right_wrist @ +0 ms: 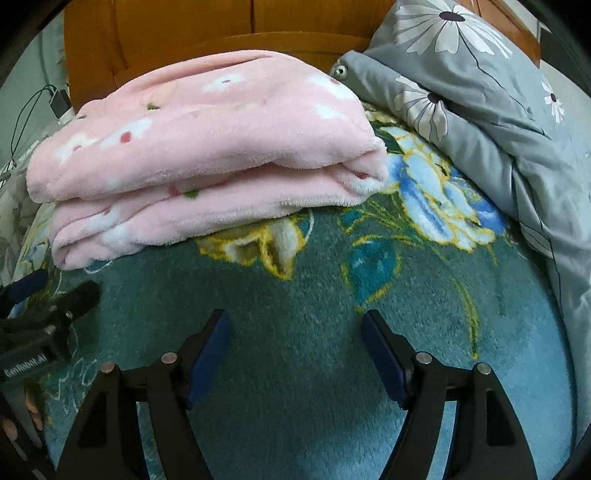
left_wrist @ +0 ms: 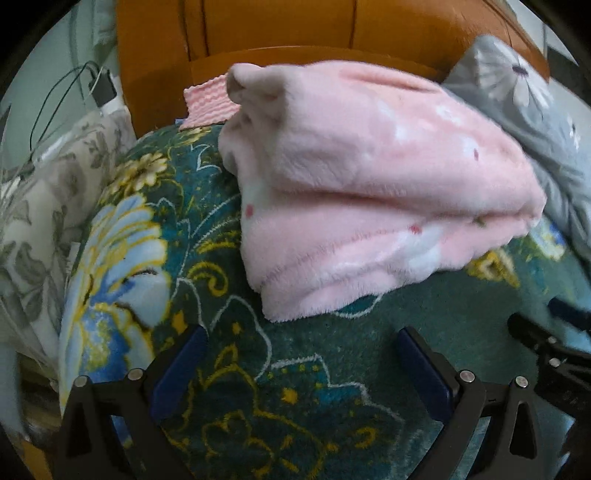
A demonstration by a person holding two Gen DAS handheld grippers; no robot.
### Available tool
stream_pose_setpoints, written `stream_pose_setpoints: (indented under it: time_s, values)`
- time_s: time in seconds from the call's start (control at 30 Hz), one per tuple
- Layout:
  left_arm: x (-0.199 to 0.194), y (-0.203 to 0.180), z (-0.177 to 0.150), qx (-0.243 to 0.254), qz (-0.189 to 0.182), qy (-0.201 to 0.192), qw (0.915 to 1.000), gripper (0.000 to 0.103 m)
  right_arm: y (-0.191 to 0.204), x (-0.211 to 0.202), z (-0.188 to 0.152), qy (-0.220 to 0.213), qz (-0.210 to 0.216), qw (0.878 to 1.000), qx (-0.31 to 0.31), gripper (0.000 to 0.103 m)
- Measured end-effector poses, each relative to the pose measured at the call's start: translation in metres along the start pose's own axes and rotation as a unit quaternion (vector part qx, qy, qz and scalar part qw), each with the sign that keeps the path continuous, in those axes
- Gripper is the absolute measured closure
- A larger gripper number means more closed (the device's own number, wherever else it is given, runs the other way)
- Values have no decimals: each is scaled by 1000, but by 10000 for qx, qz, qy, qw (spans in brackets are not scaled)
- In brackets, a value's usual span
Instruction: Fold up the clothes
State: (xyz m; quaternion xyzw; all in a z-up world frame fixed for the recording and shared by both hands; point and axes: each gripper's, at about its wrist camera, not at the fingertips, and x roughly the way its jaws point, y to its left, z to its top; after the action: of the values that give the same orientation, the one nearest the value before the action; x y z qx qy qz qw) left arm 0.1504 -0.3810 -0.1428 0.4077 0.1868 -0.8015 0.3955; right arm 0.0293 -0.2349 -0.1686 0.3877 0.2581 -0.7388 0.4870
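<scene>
A pink fleece garment (left_wrist: 369, 192) with white and red spots lies folded in a thick stack on the teal flowered blanket (left_wrist: 332, 369). In the right wrist view the same pink stack (right_wrist: 207, 147) sits ahead and to the left. My left gripper (left_wrist: 301, 336) is open just short of the stack's near edge, its blue pads wide apart over bare blanket. My right gripper (right_wrist: 295, 321) is open too, nothing between its fingers, hovering over the teal blanket (right_wrist: 295, 406) in front of the stack. Each gripper shows at the edge of the other's view.
A grey quilt (right_wrist: 480, 110) with white daisies is heaped at the right, touching the stack's far side. An orange wooden headboard (left_wrist: 277, 29) stands behind. At the left are a grey leaf-patterned pillow (left_wrist: 40, 206) and a charger with cables (left_wrist: 103, 88).
</scene>
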Motion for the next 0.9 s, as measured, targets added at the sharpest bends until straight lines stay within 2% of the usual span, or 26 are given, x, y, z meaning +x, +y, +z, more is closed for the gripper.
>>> stream_pose_setpoints:
  time_s: [0.07,0.2,0.57,0.9]
  values:
    - [1,1,-1,-21,-24,-11,10000,0,-2,3,-1,-82,-9,10000,54,13]
    - [3,3,0,-28,-32,0,10000,0,-4,6,-1,-179,13,9998,93,7]
    - [3,-2,-2,48,57,-5,10000,0,-3,12,-3,-161,43,9998,107,1]
    - [4,-1,-1,48,38,-26,10000,0,-2,10,-5,-149,31,9998,108,0]
